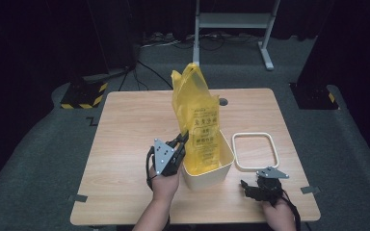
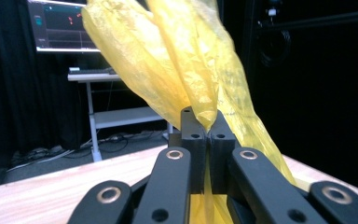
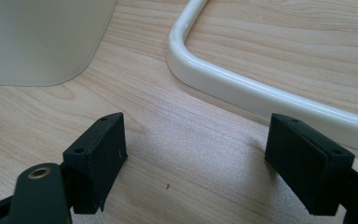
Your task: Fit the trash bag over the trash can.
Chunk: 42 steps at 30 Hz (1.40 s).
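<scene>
Left gripper (image 2: 206,135) jaws pinched tight on yellow bag (image 1: 195,115) film; right gripper (image 3: 193,163) wide open, holding nothing, low over table (image 1: 125,144).

Left gripper (image 1: 183,139) grips the bag's thin plastic at the near-left rim of the cream bin (image 1: 207,171); bag stands upright inside the bin, handles and top loose and crumpled well above the rim, red print on its face. Yellow bag (image 2: 186,60) looks light, soft, floppy and a bit slick — likely slips or stretches if tugged hard, so take it by a gathered fold or the top edge, not one flat layer. Right gripper (image 1: 261,185) sits near the front-right table edge, just beside the white ring frame (image 1: 254,151), which lies flat right of the bin; frame (image 3: 261,93) and bin wall (image 3: 37,42) are ahead of the spread jaws, untouched.
</scene>
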Motion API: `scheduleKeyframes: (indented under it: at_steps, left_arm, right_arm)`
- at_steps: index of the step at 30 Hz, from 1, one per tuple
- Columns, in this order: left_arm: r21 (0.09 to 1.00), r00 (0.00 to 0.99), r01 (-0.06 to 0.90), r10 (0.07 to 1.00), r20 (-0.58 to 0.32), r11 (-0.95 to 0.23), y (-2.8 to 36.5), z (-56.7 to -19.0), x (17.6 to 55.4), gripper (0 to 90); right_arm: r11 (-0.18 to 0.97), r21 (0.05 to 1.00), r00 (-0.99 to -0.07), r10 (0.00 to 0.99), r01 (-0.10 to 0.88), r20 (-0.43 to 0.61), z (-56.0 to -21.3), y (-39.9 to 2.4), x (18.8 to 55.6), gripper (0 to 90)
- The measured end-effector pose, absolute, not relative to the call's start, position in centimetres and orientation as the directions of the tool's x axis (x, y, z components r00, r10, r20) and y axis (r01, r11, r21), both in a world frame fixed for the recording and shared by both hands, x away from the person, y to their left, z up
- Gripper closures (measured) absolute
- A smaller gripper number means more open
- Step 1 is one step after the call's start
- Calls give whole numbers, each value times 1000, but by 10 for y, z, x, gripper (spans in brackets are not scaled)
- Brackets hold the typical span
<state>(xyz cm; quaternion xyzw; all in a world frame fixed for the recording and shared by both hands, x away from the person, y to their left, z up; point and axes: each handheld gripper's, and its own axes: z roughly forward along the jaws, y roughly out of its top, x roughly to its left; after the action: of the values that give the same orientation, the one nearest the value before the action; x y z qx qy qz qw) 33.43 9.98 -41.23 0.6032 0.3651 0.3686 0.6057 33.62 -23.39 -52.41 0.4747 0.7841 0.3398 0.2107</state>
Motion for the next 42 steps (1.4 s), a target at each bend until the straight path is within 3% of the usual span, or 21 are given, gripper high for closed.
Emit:
scheduleKeyframes:
  at_steps: [7, 12, 18, 31, 35, 37, 39, 42]
  left_arm:
    - [999, 486, 24, 873, 24, -41, 101, -422, 325, 823]
    - [996, 479, 47, 877, 43, -75, 104, -427, 320, 641]
    - [994, 453, 58, 889, 60, -96, 116, -426, 321, 511]
    - [986, 403, 148, 915, 6, -72, 128, -413, 373, 483]
    - [983, 399, 174, 917, -17, -57, 128, -413, 381, 564]
    - [983, 418, 174, 908, -27, -51, 128, -413, 381, 723]
    - [985, 430, 157, 903, -1, -73, 126, -413, 377, 819]
    - [989, 456, 123, 890, 17, -82, 123, -410, 367, 899]
  right_arm:
    - [318, 733, -460, 888, 602, -7, -524, -234, 336, 203]
    - [318, 733, -459, 888, 601, -8, -524, -234, 336, 202]
    - [317, 734, -459, 888, 601, -9, -524, -234, 336, 201]
    - [317, 734, -458, 889, 601, -8, -524, -234, 336, 201]
    - [317, 733, -458, 889, 601, -8, -524, -234, 336, 201]
    - [317, 733, -458, 889, 601, -8, -524, -234, 336, 201]
    - [317, 733, -458, 889, 601, -8, -524, -234, 336, 201]
    - [318, 733, -459, 889, 601, -9, -524, -234, 336, 201]
